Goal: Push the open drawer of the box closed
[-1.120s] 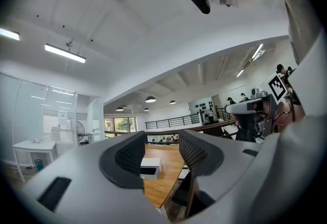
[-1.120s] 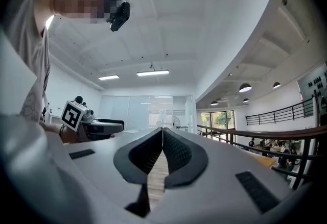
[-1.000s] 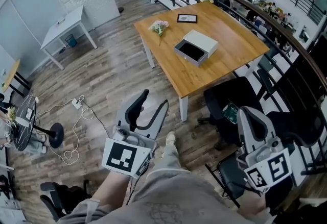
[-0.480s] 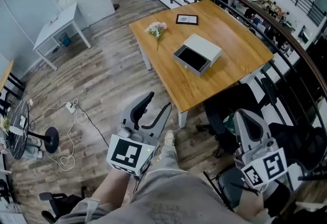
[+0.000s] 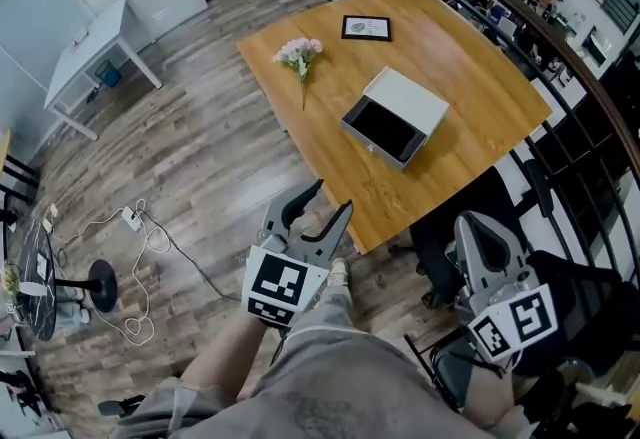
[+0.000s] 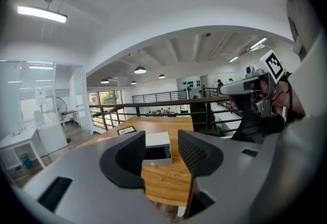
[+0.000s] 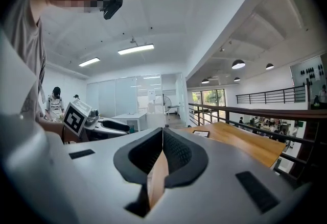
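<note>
A white box (image 5: 405,102) lies on the wooden table (image 5: 470,77), its dark drawer (image 5: 383,129) pulled out toward the table's near-left edge. My left gripper (image 5: 328,201) hovers open just short of the table's near corner, well away from the box. In the left gripper view the box (image 6: 157,147) shows far off between the open jaws of that gripper (image 6: 161,154). My right gripper (image 5: 472,227) is held low at the right, over a black chair, shut on nothing. In its own view the right gripper (image 7: 162,135) has its jaws touching.
A pink flower sprig (image 5: 298,55) and a framed picture (image 5: 365,27) lie on the table's far part. Black office chairs (image 5: 450,247) stand at the near right corner. A dark railing (image 5: 560,57) runs behind the table. A white table (image 5: 90,47) and floor cables (image 5: 140,247) are at the left.
The table and box have come nearer and larger in the head view. My left gripper has moved forward toward the table's near corner. The right gripper stays low and shut.
</note>
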